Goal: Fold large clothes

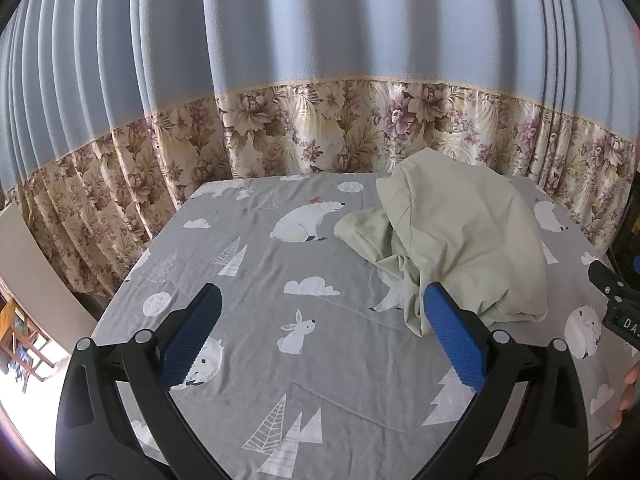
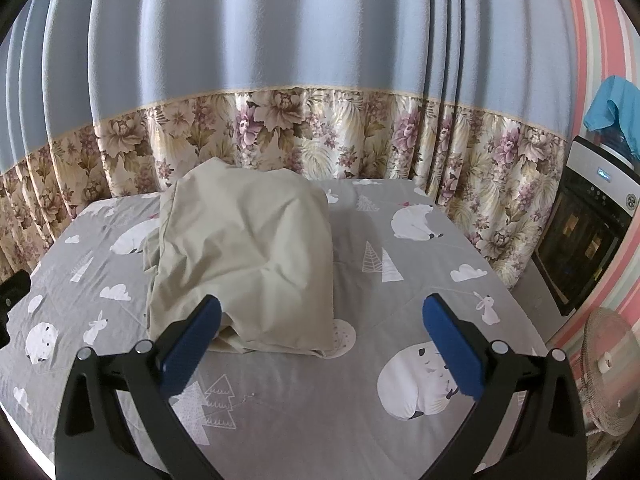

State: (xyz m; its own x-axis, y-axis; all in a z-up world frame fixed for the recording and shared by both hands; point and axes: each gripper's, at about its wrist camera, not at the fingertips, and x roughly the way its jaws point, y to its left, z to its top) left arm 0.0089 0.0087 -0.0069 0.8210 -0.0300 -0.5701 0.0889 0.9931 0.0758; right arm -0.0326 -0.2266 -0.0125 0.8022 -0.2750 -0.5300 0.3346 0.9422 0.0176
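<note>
Pale green cloth [image 2: 244,256], one crumpled garment, is seen heaped on a bed [image 1: 256,264] covered by one grey animal-print sheet. Two claws are held above it: the left claw [image 1: 320,336], spread wide and empty, with the heap just beyond its right finger; the right claw [image 2: 320,336], likewise wide and empty.

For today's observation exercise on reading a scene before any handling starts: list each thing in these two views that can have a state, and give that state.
pale green garment: bunched in a heap on the bed, unfolded, not held
left gripper: open, empty, above the sheet
right gripper: open, empty, near the heap
printed bedsheet: spread flat, lightly creased
curtain: drawn shut
blue cloth: draped over the appliance
</note>
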